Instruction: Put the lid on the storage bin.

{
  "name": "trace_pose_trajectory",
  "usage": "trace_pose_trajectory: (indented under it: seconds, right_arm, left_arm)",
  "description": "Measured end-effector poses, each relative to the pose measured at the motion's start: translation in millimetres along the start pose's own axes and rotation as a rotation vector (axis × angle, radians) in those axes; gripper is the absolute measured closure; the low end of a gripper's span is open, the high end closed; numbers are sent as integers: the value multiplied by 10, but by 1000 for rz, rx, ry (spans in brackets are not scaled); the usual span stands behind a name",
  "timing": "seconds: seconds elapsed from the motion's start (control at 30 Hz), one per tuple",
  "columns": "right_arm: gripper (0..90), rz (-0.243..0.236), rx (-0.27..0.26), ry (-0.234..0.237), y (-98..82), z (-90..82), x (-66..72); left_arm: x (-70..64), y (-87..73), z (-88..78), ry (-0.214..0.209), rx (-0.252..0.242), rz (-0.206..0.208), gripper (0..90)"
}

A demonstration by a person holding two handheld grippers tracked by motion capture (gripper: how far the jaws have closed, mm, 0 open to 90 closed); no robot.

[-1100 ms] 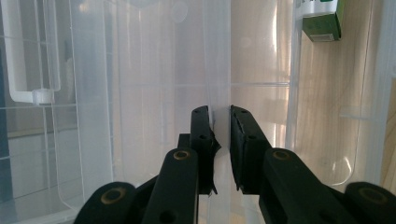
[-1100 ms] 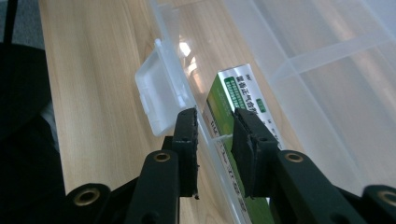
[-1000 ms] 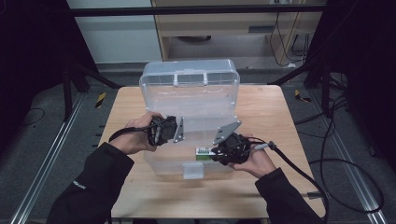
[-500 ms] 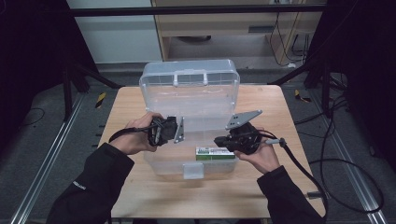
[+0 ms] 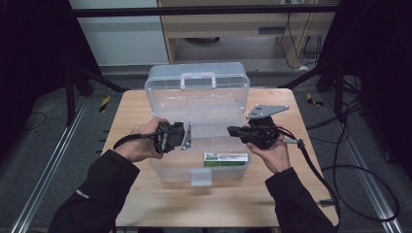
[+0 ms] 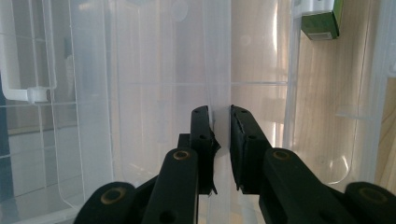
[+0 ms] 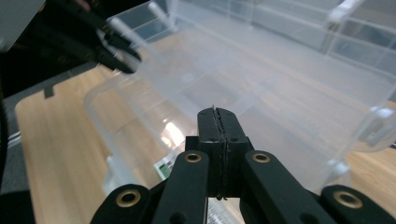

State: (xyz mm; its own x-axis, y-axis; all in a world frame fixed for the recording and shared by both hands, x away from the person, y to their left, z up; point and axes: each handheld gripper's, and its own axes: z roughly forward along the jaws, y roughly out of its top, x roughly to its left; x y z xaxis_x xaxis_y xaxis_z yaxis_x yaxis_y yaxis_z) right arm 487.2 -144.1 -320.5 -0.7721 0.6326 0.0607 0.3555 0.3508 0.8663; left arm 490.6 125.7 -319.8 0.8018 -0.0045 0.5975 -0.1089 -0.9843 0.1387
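Note:
A clear plastic storage box [image 5: 156, 167] stands on the wooden table with its lid [image 5: 197, 92] tilted up at the back. A green and white carton [image 5: 226, 158] lies inside, against the front right. My left gripper [image 5: 180, 137] is at the box's left side. In the left gripper view its jaws [image 6: 220, 116] close on a thin clear wall [image 6: 219, 60], and the carton [image 6: 320, 21] lies far off. My right gripper [image 5: 231, 130] hovers over the box's right side and points left. Its jaws [image 7: 218, 114] have just closed together with nothing between them.
Bare wooden tabletop [image 5: 131, 109] runs along both sides of the box and in front of it. A cable [image 5: 316, 170] trails from the right gripper off the table's right edge. Beyond the table are dark frame legs and a cabinet [image 5: 233, 24].
My right gripper has risen and drawn back to the right, away from the carton, which now lies still in the box. Its jaws have come together. The left gripper has not moved.

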Motion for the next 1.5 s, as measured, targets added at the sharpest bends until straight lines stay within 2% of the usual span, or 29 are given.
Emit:
trace_pose_trajectory:
  seconds: [0.37, 0.63, 0.73, 1.07, 1.5]
  right_arm:
    - [900, 59, -73, -105, 51, 19, -200]
    - [900, 103, -85, -152, 47, 54, -366]
    - [900, 123, -97, -161, 45, 56, -421]
    - [900, 154, -89, -183, 49, 92, -568]
    - [900, 177, -92, -190, 60, 137, -653]
  left_arm:
    - [-16, 2, -3, -5, 3, 0, 796]
    - [-21, 5, -3, -7, 4, -2, 795]
    - [-25, 8, -3, -8, 6, -3, 796]
    - [-41, 8, -3, -8, 6, -5, 795]
    - [-64, 18, -12, -13, 22, 0, 795]
